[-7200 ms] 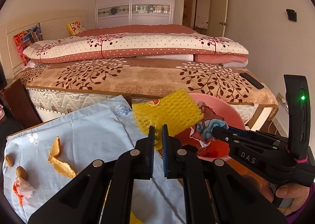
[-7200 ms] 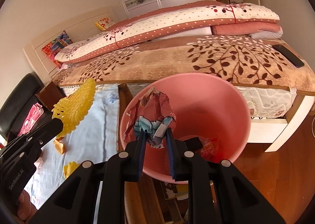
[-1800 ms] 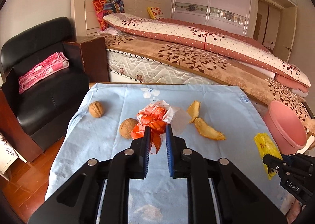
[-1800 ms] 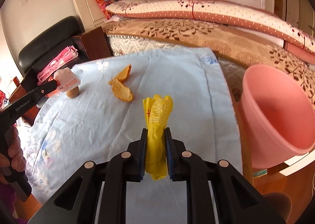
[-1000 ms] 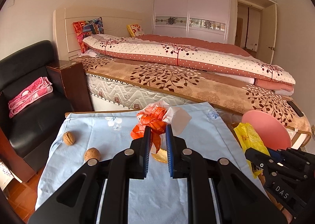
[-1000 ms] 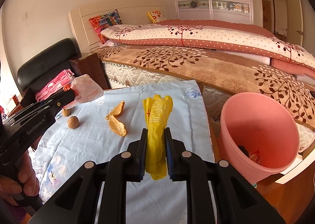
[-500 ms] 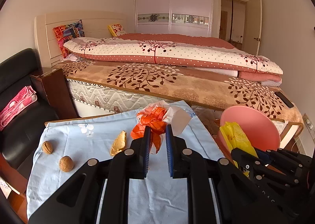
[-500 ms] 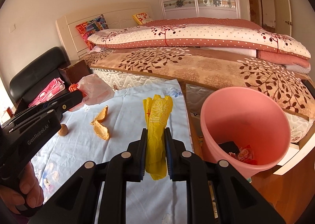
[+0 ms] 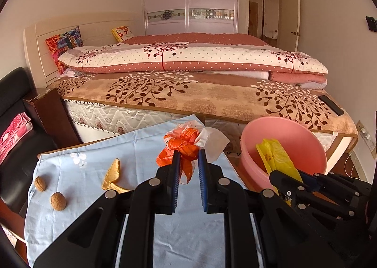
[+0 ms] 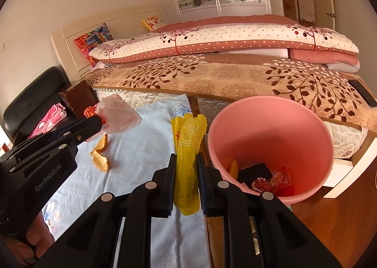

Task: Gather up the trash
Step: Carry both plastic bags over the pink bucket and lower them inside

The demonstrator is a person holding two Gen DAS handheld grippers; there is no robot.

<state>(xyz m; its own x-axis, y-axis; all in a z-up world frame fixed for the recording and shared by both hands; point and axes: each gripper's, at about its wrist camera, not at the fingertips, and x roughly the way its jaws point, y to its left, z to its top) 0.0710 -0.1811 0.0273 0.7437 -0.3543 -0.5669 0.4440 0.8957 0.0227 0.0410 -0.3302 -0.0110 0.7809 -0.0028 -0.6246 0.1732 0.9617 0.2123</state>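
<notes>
My left gripper (image 9: 189, 157) is shut on an orange and white plastic wrapper (image 9: 186, 145), held above the far right part of the blue cloth (image 9: 89, 173). My right gripper (image 10: 186, 159) is shut on a yellow wrapper (image 10: 188, 140), just left of the pink bucket (image 10: 306, 117). In the left wrist view the yellow wrapper (image 9: 275, 157) shows in front of the pink bucket (image 9: 278, 126). In the right wrist view the orange and white wrapper (image 10: 115, 114) hangs at the left. Several wrappers and a dark block lie in the bucket.
Orange peel (image 9: 112, 177) (image 10: 100, 157) and two walnuts (image 9: 58, 200) (image 9: 39, 183) lie on the cloth. A bed (image 9: 188, 93) with folded quilts stands behind the table. A black chair (image 9: 14, 112) with a pink towel is at the left. Wooden floor (image 10: 348, 216) lies right of the bucket.
Both grippers have swung right with their wrappers toward the pink bucket. The bucket is now larger and nearer in both views; the walnuts and peel have slid left.
</notes>
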